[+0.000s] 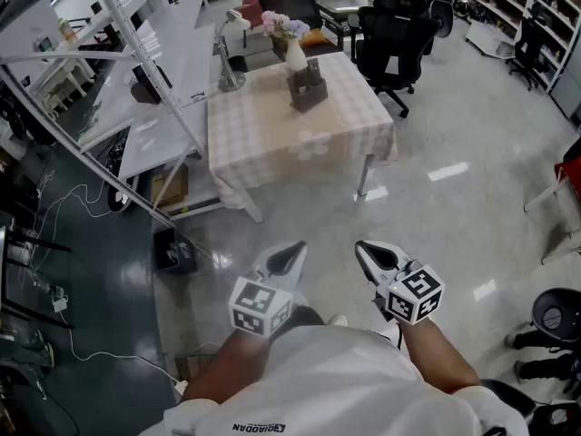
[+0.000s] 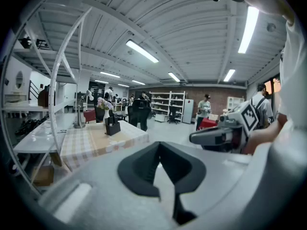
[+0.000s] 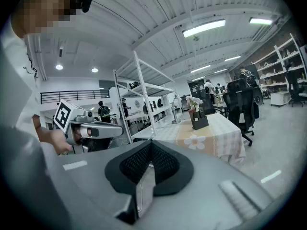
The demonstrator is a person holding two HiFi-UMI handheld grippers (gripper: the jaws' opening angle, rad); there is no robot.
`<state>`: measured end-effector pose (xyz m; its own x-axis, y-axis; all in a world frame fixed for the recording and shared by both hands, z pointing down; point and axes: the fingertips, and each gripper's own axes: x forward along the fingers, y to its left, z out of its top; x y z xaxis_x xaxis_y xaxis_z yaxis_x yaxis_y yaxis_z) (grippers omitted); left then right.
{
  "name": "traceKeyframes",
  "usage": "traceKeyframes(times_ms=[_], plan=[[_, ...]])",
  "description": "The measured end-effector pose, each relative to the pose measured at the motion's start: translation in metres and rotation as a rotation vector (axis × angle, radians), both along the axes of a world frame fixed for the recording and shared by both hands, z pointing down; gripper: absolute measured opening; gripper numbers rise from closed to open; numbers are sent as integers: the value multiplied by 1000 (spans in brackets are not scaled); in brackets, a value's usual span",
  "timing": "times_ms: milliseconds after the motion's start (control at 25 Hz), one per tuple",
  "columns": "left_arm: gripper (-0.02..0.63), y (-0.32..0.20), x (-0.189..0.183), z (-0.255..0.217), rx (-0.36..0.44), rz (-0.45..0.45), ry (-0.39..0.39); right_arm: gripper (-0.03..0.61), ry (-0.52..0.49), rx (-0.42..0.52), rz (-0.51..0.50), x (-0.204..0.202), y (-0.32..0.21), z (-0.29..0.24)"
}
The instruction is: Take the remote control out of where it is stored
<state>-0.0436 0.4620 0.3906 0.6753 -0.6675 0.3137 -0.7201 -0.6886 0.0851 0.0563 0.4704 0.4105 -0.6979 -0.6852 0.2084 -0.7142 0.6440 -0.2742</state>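
Note:
A dark holder box [image 1: 308,91] stands on the table with the checked cloth [image 1: 272,143], far ahead of me. Dark slim items stick up out of the holder box; I cannot pick out the remote control among them. The holder box [image 2: 112,126] also shows in the left gripper view, and small in the right gripper view [image 3: 198,120]. My left gripper [image 1: 290,258] and right gripper [image 1: 369,254] are held side by side close to my body over the floor, well short of the table. Both are shut and hold nothing, as the left gripper [image 2: 159,145] and right gripper [image 3: 151,143] show in their own views.
A vase of flowers [image 1: 293,51] and a desk lamp [image 1: 227,54] share the table. A white metal rack [image 1: 136,89] runs along the left, with cables and a black box [image 1: 172,251] on the floor. Black office chairs [image 1: 390,39] stand behind the table. People stand in the distance.

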Motion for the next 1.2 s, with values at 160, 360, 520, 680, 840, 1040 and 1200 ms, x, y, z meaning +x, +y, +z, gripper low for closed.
traceKeyframes(times_ms=[160,360,520,680,840,1040,1200], plan=[[3,0,3,-1,5,5,1,5,1,-1,-1,1,0,1],[3,2,5,0,0,13,-3,5,2,-3,-6,-1,0,0],[3,1,3,2,-4,17,-2,4,1,-7,-6,-3,-2,3],[3,-4,-2,5,-12,12,1,5,-40,-23,5,-6,-8,1],[3,-14,-7,8,-21,13,6,5,-59,-12,12,-10,-17,-1],[3,-31,-14,18,-75,16,35,6,-35,-8,-1,-24,-37,3],[3,-60,-26,19,-73,18,21,6,-4,-30,-1,-35,-68,8]])
